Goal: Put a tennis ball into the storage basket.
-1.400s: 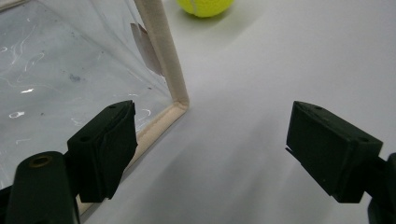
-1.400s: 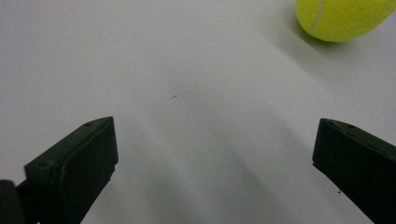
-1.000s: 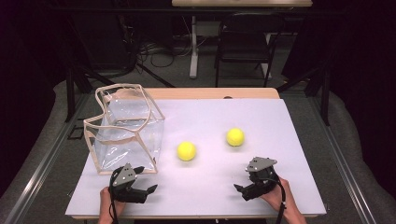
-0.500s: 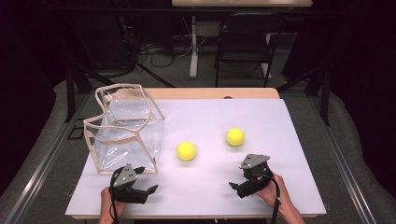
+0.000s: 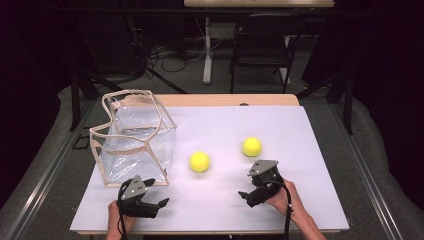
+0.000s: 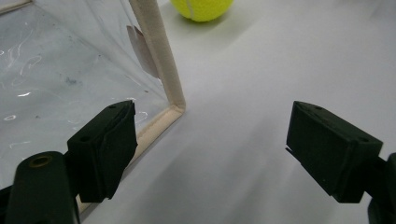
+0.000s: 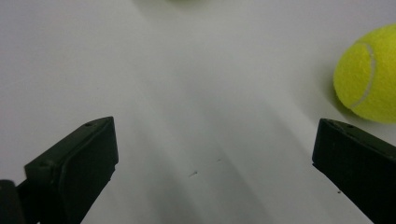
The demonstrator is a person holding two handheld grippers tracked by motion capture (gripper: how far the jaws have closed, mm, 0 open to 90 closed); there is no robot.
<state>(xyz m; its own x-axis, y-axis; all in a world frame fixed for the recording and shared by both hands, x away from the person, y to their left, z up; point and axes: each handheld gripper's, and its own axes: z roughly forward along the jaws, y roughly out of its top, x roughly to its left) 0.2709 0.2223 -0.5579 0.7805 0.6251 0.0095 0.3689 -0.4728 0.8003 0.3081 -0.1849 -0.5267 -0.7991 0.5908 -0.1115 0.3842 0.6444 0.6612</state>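
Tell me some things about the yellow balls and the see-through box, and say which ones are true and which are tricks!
1. Two yellow balls lie on the white table. True: one ball is nearer the clear box, the other ball is farther right.
2. A ball is inside the clear box. False: both balls lie outside it, on the white table.
3. The left tongs are wide open. True: the left gripper view shows bare table between the jaws.
4. The right tongs are squeezing a ball. False: they are open and hold nothing; a ball lies just beyond one jaw.
5. The clear box sits beside the left tongs. True: its fabric-edged corner is close by the left jaw.
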